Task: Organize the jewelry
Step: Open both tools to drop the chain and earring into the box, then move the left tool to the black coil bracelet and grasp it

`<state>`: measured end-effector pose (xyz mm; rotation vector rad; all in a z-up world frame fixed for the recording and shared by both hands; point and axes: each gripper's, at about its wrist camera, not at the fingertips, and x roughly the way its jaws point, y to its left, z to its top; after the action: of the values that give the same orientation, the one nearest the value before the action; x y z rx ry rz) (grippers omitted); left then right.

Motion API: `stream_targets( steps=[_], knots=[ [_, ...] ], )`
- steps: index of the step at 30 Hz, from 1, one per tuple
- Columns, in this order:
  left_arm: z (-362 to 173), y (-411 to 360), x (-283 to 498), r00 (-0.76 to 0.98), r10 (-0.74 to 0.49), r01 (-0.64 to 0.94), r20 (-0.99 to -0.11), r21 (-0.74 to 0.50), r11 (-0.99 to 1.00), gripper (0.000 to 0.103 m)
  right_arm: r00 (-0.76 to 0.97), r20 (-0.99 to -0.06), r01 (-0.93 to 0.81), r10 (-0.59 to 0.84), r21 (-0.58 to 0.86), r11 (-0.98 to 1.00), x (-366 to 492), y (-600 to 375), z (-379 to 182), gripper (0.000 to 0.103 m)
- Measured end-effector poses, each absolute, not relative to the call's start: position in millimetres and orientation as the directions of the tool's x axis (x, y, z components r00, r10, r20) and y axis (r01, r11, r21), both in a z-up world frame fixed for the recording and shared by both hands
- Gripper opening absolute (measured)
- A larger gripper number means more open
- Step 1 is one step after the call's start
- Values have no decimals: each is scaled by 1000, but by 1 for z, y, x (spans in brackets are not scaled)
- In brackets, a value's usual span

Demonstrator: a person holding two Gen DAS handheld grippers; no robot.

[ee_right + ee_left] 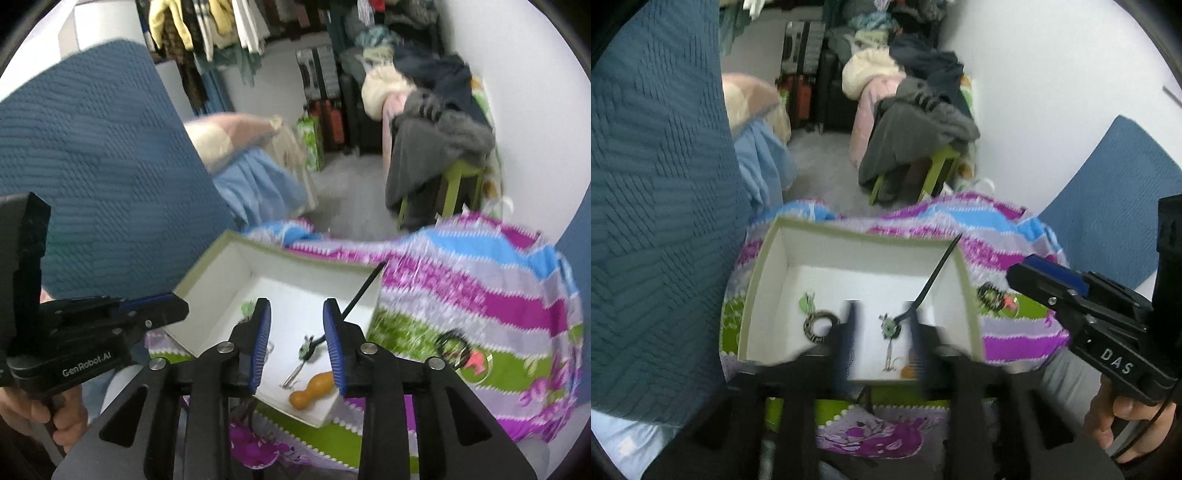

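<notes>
A white box with a green rim [764,258] [221,266] lies on a striped cloth. Inside are a dark ring bracelet [818,325], a green pendant on a black cord [889,326] [306,347], a green charm [806,302] and an orange gourd-shaped piece [312,390]. A dark bracelet with a pink charm [991,297] [458,350] lies on the cloth right of the box. My left gripper [882,332] is open and empty over the box's near part. My right gripper [297,339] is open and empty, above the box's near end; in the left wrist view [1034,275] it sits right of the box.
The striped purple, blue and green cloth [480,295] covers the work surface. A blue quilted cushion [657,184] rises at the left. Beyond are a green stool piled with clothes [923,140], suitcases [805,74] and a white wall at the right.
</notes>
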<state>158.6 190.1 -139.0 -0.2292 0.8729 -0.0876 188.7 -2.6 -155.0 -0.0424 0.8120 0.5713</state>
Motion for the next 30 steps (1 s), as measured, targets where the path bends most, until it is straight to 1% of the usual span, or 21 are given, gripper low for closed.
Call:
stream_targets(
  steps=[1, 2, 7, 9, 14, 18, 24, 30],
  knots=[
    [-130, 187, 155, 666, -156, -19, -729, -226, 974, 60, 566, -678, -500, 469, 170, 849, 186, -8, -144, 31],
    [-121, 183, 151, 689, -148, -18, -710, -221, 975, 63, 578, -666, -503, 472, 164, 849, 184, -12, -137, 33],
    [-85, 163, 143, 739, -149, -5, -656, -227, 974, 64, 638, -608, -499, 472, 141, 855, 174, -38, -103, 39],
    [-73, 154, 141, 759, -162, 13, -630, -234, 972, 64, 656, -590, -495, 471, 134, 858, 170, -48, -94, 44],
    [-59, 125, 139, 779, -176, 50, -602, -220, 974, 64, 714, -536, -470, 449, 107, 876, 163, -77, -73, 47],
    [-62, 104, 143, 782, -189, 59, -594, -232, 971, 64, 747, -515, -440, 420, 91, 893, 166, -99, -72, 47],
    [-77, 77, 155, 781, -243, 98, -576, -271, 958, 64, 767, -515, -404, 384, 78, 912, 173, -130, -87, 47],
    [-107, 48, 174, 739, -303, 127, -602, -317, 940, 62, 772, -537, -354, 340, 80, 932, 183, -165, -116, 47]
  ],
)
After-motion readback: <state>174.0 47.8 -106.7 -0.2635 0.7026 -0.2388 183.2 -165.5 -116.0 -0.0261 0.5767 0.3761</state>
